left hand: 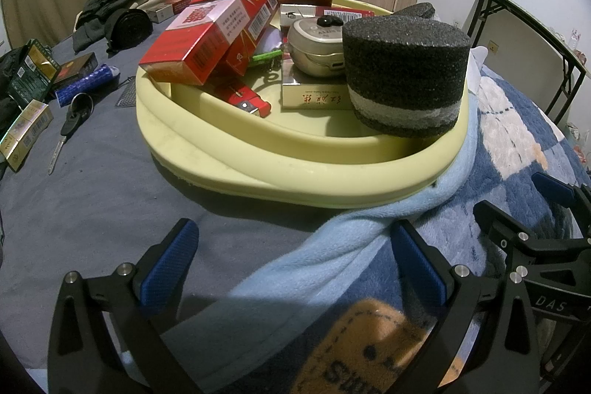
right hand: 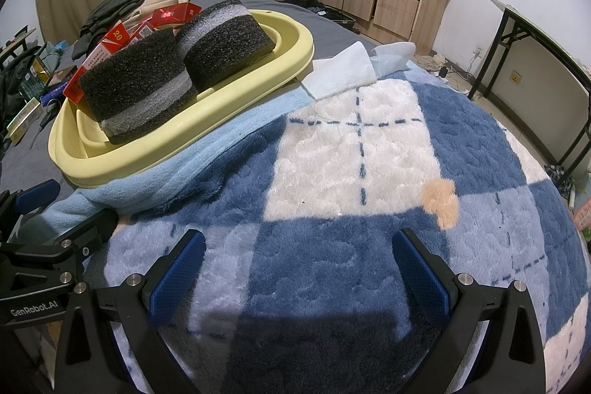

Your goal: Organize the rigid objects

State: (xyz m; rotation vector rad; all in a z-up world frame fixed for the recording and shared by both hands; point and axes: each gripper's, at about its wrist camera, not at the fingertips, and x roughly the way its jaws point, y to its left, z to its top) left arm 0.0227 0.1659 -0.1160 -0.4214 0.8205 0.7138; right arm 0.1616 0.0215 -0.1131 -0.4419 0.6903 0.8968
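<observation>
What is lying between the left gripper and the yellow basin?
In the left wrist view, only bedding: grey sheet and a light blue blanket edge lie between the open left gripper and the yellow basin. No rigid object lies there.

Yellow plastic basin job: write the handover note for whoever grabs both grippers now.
Left gripper: open, empty, above the bed in front of the yellow plastic basin.
Right gripper: open, empty, over the blue checked fleece blanket.
Done: red cigarette packs, round metal tin and two black foam blocks are in the basin.
Left: green box, blue textured handle and key on the grey sheet.
</observation>
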